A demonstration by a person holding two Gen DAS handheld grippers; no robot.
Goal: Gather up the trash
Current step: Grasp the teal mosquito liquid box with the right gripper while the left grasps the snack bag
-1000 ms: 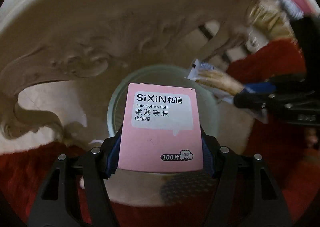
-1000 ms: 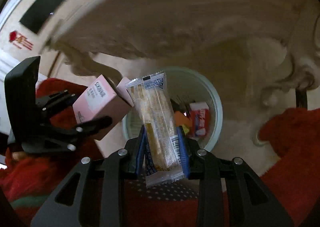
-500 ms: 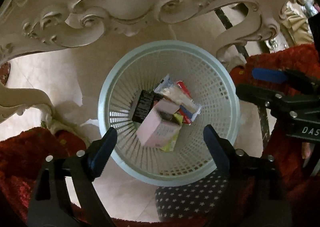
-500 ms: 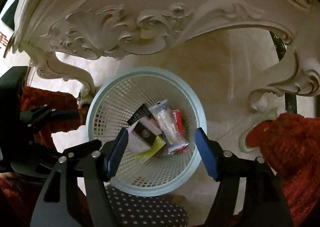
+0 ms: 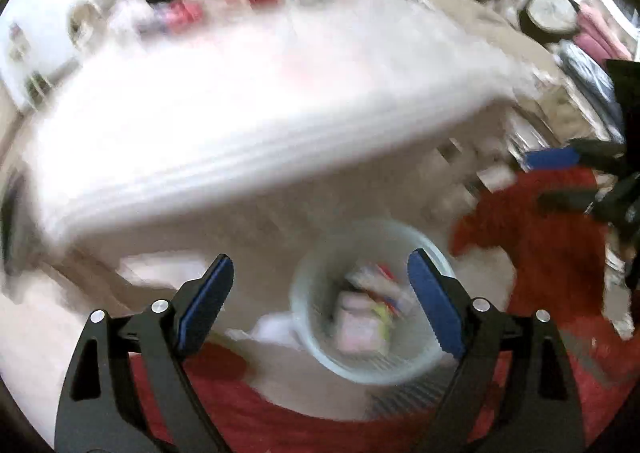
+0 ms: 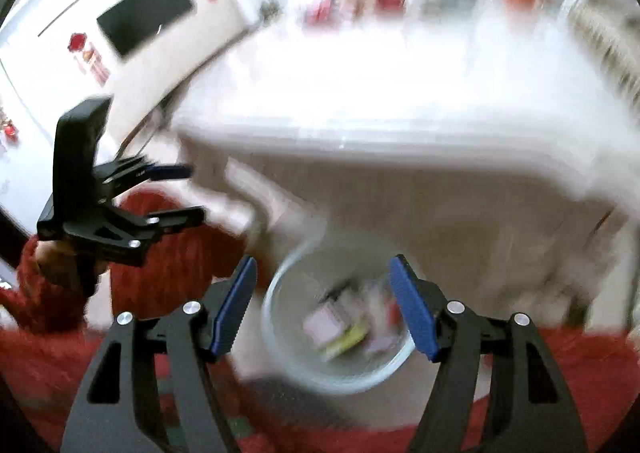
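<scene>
Both tongs, left tongs (image 5: 320, 289) and right tongs (image 6: 322, 293), gape wide and empty; pink box (image 5: 360, 327) and wrappers lie in the round pale-green plastic basket (image 5: 308, 341). More trash is too blurry to see.

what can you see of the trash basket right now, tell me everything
The trash basket is a round, pale blue-green bin, seemingly plastic with an open top. It stands upright on the light floor below the white table's edge, next to a red rug. Motion blur hides its wall texture. Inside lie a pink box, something yellow-green and red-and-white wrappers. Both open grippers are above it, neither touching it.
</scene>
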